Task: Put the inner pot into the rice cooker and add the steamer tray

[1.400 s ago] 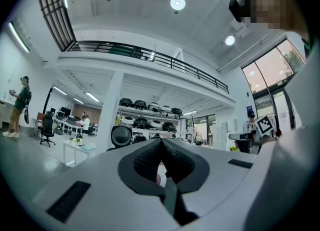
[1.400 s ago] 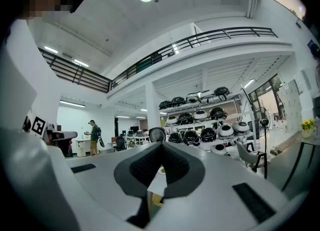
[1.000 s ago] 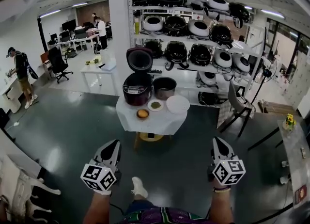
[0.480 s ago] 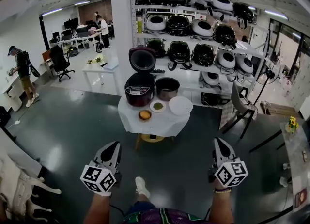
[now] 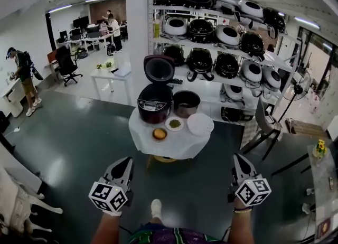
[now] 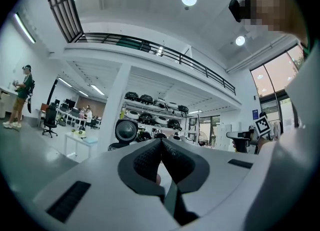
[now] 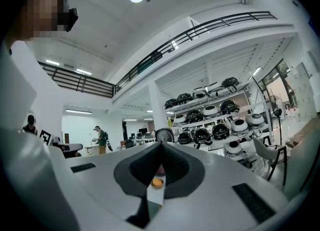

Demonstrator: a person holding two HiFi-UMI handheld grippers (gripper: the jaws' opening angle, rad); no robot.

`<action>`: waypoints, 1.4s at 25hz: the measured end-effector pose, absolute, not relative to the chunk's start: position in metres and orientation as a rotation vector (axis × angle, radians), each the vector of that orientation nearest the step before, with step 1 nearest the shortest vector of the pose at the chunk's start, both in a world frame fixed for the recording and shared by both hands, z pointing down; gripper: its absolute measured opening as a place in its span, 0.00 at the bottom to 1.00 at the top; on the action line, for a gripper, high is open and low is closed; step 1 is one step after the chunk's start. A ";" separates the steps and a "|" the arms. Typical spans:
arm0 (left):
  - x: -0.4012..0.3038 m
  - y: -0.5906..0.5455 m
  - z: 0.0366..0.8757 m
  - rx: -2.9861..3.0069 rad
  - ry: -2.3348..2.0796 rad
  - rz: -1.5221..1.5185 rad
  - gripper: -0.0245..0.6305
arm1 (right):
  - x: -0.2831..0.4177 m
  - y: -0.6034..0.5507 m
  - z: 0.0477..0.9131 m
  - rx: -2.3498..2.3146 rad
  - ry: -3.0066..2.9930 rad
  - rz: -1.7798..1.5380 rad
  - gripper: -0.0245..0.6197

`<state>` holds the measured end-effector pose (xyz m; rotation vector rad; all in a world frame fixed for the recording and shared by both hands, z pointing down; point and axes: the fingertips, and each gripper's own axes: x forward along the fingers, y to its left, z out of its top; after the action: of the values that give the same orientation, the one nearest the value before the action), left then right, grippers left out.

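**Inner pot** (image 5: 186, 103): dark metal, upright on the white-clothed table (image 5: 179, 147), just beside the right flank of the rice cooker (image 5: 155, 104) and not inside it.

**Rice cooker:** dark red body, lid (image 5: 159, 69) raised upright. The front panel print is too small to read.

**Steamer tray** (image 5: 200, 124): white, round, lying flat on the table in front of the pot.

**Small dishes:** green-filled dish (image 5: 174, 124) and orange bowl (image 5: 159, 133), both in front of the cooker.

**Left gripper** (image 5: 127, 160) and **right gripper** (image 5: 237, 157): on each, the jaws are pressed together with nothing between them. Both point at the table from well apart. Their marker cubes carry black-and-white square codes, no lettering.

**Head view only:** the tabletop layout, and the grey floor (image 5: 79, 142) between the grippers and the table.

**Gripper views only:** a balcony railing (image 6: 150, 50) overhead. The right gripper view shows the orange bowl in the notch beneath its closed pads.

**Surroundings:**
- shelf rack (image 5: 185, 41) of rice cookers behind the table
- white pillar (image 5: 138, 31)
- chair (image 5: 264, 127) to the right
- person (image 5: 22, 79) at a desk, far left
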<state>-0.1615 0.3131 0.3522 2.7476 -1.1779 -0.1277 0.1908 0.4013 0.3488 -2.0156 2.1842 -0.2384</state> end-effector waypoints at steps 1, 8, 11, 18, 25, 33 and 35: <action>-0.161 0.302 0.350 2.747 -1.181 -0.135 0.07 | 0.192 0.390 0.344 -2.020 2.187 -0.222 0.05; -0.163 0.214 0.339 2.733 -1.199 -0.151 0.07 | 0.193 0.296 0.312 -2.029 2.201 -0.146 0.05; -0.164 0.174 0.331 2.732 -1.194 -0.154 0.07 | 0.190 0.256 0.304 -2.023 2.215 -0.154 0.05; -0.176 0.078 0.324 2.727 -1.176 -0.174 0.07 | 0.179 0.157 0.296 -2.025 2.207 -0.168 0.05; -0.184 -0.007 0.332 2.731 -1.125 -0.167 0.07 | 0.164 0.081 0.304 -2.094 2.202 -0.192 0.05; -0.161 -0.065 0.339 2.740 -1.069 -0.169 0.07 | 0.185 0.032 0.319 -2.170 2.161 -0.227 0.05; -0.150 -0.078 0.341 2.741 -1.064 -0.166 0.07 | 0.191 0.019 0.319 -2.169 2.163 -0.211 0.05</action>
<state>-0.1503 -0.0776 0.3413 2.7408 -1.0639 -0.1655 0.1915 0.0188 0.3194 -2.1686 2.1632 -0.2108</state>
